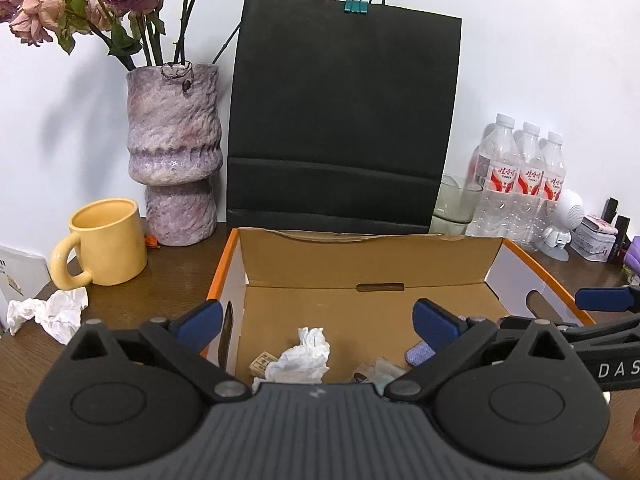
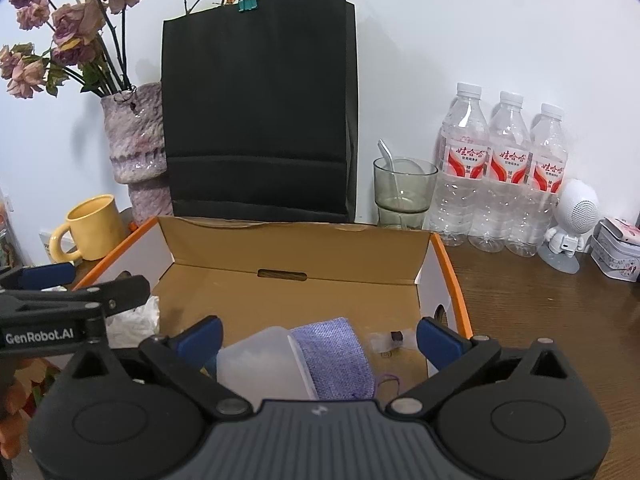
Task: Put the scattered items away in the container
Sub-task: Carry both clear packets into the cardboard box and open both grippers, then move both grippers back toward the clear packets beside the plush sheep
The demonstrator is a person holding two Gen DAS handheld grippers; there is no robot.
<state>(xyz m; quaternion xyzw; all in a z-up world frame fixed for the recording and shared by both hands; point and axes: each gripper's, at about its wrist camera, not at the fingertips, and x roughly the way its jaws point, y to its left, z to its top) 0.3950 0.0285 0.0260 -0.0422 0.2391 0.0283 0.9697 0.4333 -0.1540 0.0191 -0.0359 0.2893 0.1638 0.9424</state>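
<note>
An open cardboard box (image 1: 440, 256) with orange edges stands on the brown table. My left gripper (image 1: 318, 326) hangs open over its near left part, above a crumpled white tissue (image 1: 304, 356), a small tan packet (image 1: 262, 363) and some pale wrappers (image 1: 380, 372) on the box floor. My right gripper (image 2: 318, 338) is open over the same box (image 2: 280, 248), above a translucent plastic case (image 2: 260, 364) and a purple woven pouch (image 2: 336, 356). Nothing is between either pair of fingers. Another crumpled tissue (image 1: 48, 312) lies on the table left of the box.
Behind the box stand a black paper bag (image 1: 344, 120), a purple vase (image 1: 174, 152) with dried roses, a yellow mug (image 1: 106, 242), a glass (image 2: 404, 192) with a spoon, three water bottles (image 2: 504, 176), a white robot figure (image 2: 568, 224) and a small tin (image 2: 618, 252).
</note>
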